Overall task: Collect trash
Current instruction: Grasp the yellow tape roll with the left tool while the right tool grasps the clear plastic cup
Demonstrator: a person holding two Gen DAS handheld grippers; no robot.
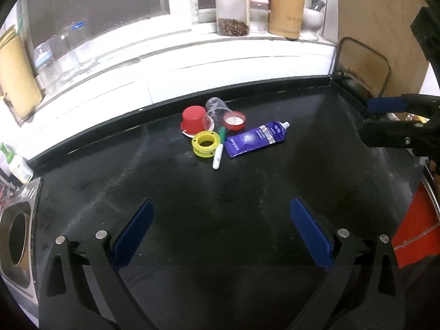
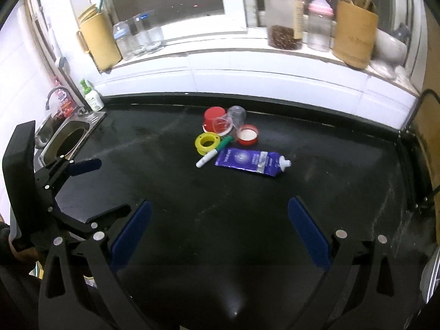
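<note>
Both tools hang over the near half of the black countertop (image 2: 192,233), well short of the trash: the left gripper (image 1: 221,233) and the right gripper (image 2: 220,233) each have their blue pads spread wide with nothing between them. The trash sits in one tight cluster near the middle of the far edge, under the window ledge: a red cup (image 2: 214,118) upside down, a clear plastic cup (image 2: 233,117) lying tipped against it, a red lid (image 2: 248,135), a yellow spool (image 2: 206,143), a green-capped marker (image 2: 213,155) and a crumpled purple tube (image 2: 251,162) nearest the front. Because these pieces touch or overlap, closing on one could likely nudge its neighbours; the clear cup looks free to roll, and the marker could skid toward the sink (image 2: 67,143) at the left end. The flat tube lies low, so pads may slide over it instead of pinching it. No bin is clearly shown; an orange-red shape (image 1: 418,228) at the right edge of the left view is cut off and cannot be identified
</note>
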